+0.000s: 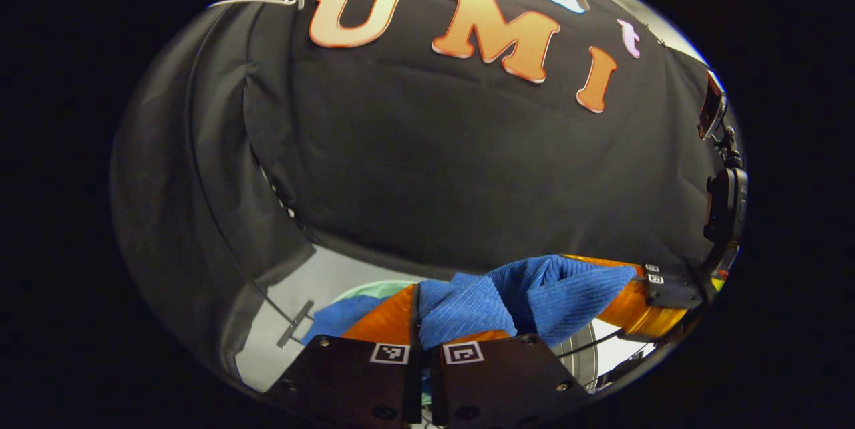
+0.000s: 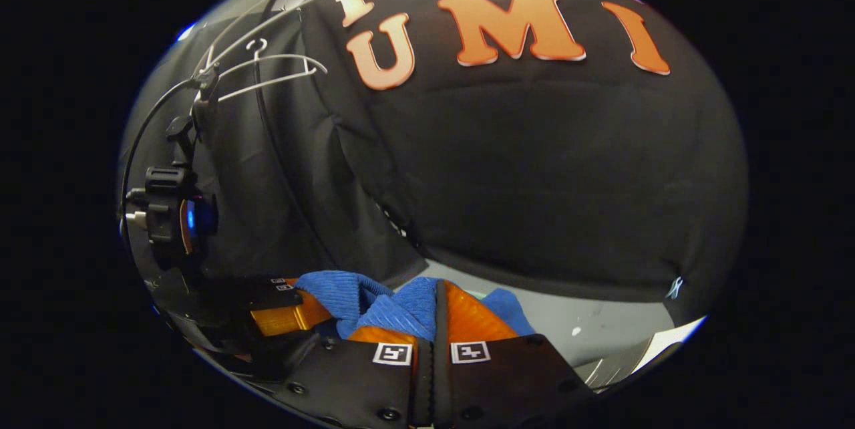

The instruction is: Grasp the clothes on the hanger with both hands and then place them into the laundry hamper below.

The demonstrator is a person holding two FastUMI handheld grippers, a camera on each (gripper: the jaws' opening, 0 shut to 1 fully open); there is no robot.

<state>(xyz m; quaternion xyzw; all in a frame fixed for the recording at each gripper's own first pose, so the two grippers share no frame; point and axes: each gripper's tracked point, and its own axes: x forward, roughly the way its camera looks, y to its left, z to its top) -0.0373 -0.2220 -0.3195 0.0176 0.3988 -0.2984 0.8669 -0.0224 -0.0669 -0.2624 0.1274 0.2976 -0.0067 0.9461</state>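
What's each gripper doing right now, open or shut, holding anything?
Left gripper: shut on the blue ribbed garment.
Right gripper: shut on the same blue ribbed garment.

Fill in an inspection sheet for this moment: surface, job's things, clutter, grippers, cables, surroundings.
Surface: pale floor below the wall.
Job's things: blue cloth held between both grippers; bare white hanger up on the rail; pale green rim, likely the hamper, below the cloth.
Clutter: nothing seen.
Grippers: left gripper shut on the cloth; right gripper shut on the cloth.
Cables: thin cable arcing above the left gripper.
Surroundings: black cloth wall.
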